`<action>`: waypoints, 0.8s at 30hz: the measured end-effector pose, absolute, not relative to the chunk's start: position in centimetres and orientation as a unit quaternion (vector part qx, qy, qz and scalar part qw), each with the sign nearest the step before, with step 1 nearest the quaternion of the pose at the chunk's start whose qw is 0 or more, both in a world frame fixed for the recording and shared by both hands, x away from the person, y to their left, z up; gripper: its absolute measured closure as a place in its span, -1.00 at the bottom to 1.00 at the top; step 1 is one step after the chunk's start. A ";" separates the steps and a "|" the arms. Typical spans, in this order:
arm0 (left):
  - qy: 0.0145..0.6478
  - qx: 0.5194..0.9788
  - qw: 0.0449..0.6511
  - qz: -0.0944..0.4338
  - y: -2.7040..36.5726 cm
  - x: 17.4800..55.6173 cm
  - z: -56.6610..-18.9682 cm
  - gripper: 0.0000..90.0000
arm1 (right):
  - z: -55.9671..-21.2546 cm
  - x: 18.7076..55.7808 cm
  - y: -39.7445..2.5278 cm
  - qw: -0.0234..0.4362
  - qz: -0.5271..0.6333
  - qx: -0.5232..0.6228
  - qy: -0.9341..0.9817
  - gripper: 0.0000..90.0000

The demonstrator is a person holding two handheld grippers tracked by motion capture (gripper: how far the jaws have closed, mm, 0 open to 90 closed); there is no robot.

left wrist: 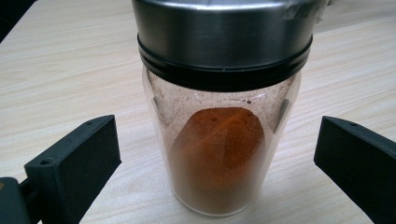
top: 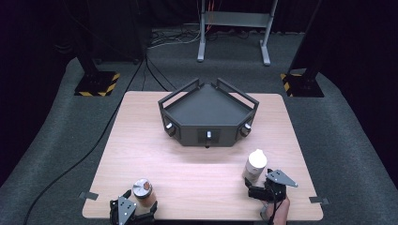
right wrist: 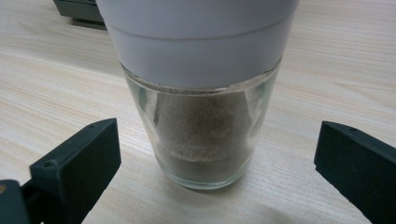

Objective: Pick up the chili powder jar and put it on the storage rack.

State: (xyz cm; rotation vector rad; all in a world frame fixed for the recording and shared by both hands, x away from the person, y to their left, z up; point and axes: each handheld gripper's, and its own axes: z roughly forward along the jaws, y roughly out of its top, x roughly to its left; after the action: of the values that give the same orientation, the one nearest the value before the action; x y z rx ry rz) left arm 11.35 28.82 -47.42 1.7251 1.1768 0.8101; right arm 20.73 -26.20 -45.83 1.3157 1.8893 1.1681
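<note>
High view shows a pale wooden table with a dark grey three-sided tray with raised rails at its far middle, holding nothing. Near the left corner stands a clear glass jar with a brushed steel lid and orange-red powder, the left gripper right at it. Near the right edge stands a clear glass jar with a white cap and beige powder, the right gripper just on its near side.

Left gripper view has the steel-lidded jar upright between the jaws, which stand wide with clear gaps on both sides. Right gripper view shows the same for the white-capped jar: jaws spread wide, not touching the glass.

Judging from this, both approaches are done, but neither jar is gripped. Closing, lifting and likely carrying to the tray remain.
</note>
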 end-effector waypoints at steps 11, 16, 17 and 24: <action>0.471 0.694 0.434 0.328 28.3 11.7 -47.5 -1.00 | -45.8 20.8 -26.2 0.274 0.433 0.490 0.705 -1.00; 0.473 0.691 0.439 0.326 28.7 11.9 -47.6 -1.00 | -45.8 20.8 -26.1 0.276 0.432 0.491 0.704 -1.00; 0.474 0.689 0.439 0.328 28.7 12.0 -47.6 -1.00 | -45.7 20.8 -26.1 0.275 0.432 0.491 0.705 -1.00; 0.474 0.694 0.438 0.319 28.3 13.2 -47.5 -1.00 | -45.8 20.7 -26.1 0.277 0.434 0.492 0.702 -1.00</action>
State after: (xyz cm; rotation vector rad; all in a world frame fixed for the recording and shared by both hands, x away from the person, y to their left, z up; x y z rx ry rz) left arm 13.19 28.32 -47.46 1.7259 1.1786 0.7928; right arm 20.66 -26.15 -45.82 1.3220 1.8858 1.1645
